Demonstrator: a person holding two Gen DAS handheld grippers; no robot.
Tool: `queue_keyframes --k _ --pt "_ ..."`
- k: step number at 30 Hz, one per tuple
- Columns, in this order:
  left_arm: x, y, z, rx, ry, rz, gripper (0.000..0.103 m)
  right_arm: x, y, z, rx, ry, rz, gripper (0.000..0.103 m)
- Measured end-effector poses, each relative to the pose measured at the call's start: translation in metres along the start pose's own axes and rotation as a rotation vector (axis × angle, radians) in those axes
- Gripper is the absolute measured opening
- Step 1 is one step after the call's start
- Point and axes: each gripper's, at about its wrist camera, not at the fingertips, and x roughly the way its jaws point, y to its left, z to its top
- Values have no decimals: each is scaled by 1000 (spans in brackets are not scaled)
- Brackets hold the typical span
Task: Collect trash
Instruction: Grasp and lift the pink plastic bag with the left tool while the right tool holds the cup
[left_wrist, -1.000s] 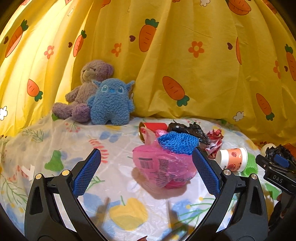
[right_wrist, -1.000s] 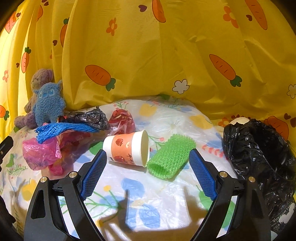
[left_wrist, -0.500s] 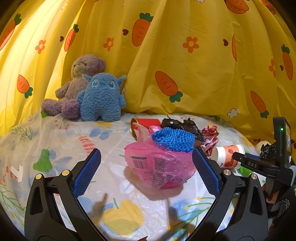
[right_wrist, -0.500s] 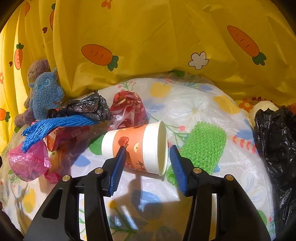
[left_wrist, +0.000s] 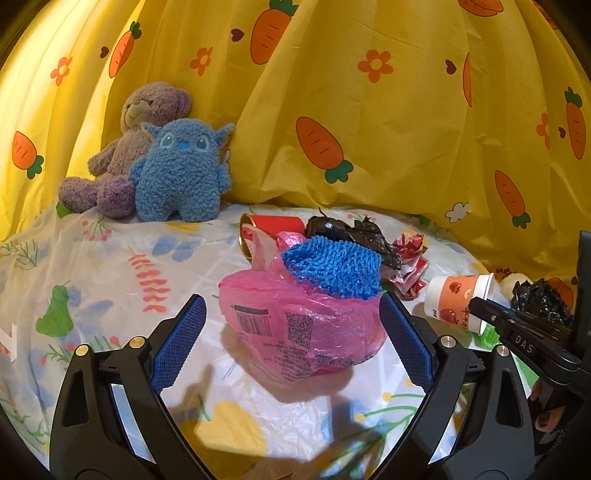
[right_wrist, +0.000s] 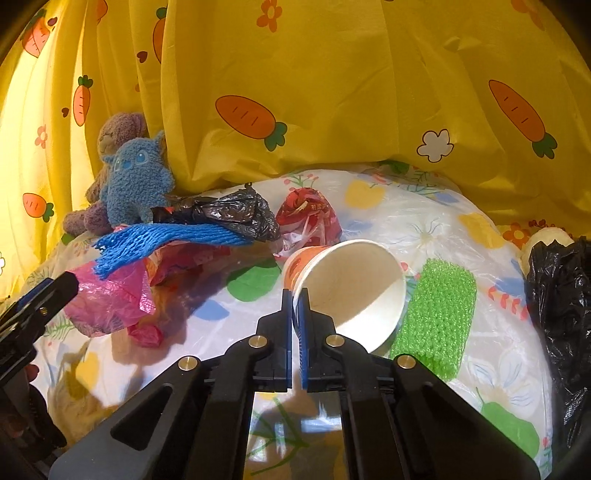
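My right gripper (right_wrist: 295, 299) is shut on the rim of the orange paper cup (right_wrist: 351, 291), which lies tipped on the table with its mouth toward me; the cup also shows in the left wrist view (left_wrist: 458, 299). My left gripper (left_wrist: 291, 332) is open and empty, with the pink plastic bag (left_wrist: 303, 336) between its fingers. A blue foam net (left_wrist: 332, 269) lies on the bag. Behind are a crumpled black bag (left_wrist: 354, 236), a red can (left_wrist: 273, 225) and a red wrapper (left_wrist: 410, 258). A green foam net (right_wrist: 439, 314) lies right of the cup.
A black trash bag (right_wrist: 561, 306) stands at the table's right edge. A blue plush toy (left_wrist: 181, 170) and a purple teddy bear (left_wrist: 125, 147) sit at the back left against the yellow carrot curtain (left_wrist: 369, 110). The table has a floral plastic cover (left_wrist: 110, 266).
My right gripper has moved in and closed on the cup's rim, and the cup has tilted with its mouth toward the camera. My left gripper has stayed open and drawn a little closer to the pink bag.
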Motion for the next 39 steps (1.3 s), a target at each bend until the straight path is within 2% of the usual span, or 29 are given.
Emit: queue_keyframes --k 1,6,9,10,12,15,24,28,35,39 --pt "3 0 0 -1 14 -5 85 -3 1 0 -1 -5 1 4" --pt "14 4 -1 -18 75 -52 57 -20 2 -4 -2 -32 11 4" --pt "14 5 -4 -19 90 -63 31 -31 4 -6 -12 -54 9 4" --pt "14 6 -4 -24 94 -66 27 -34 5 -7 -11 -57 10 4" --pt "10 9 -5 -34 89 -68 13 -39 5 -8 -10 -62 21 4" --pt "0 12 -3 -48 68 -67 3 -47 7 -10 -12 -75 25 4" --pt "-58 24 23 -97 -82 -58 2 -71 8 -12 -24 -116 34 4" --pt "-80 20 33 -87 -128 -70 2 -83 8 -13 -32 -138 31 4" --pt "-95 -12 41 -35 -162 -124 2 -100 0 -13 -31 -156 10 4" --pt "-94 -34 43 -5 -156 -179 2 -112 -8 -15 -36 -170 -12 4"
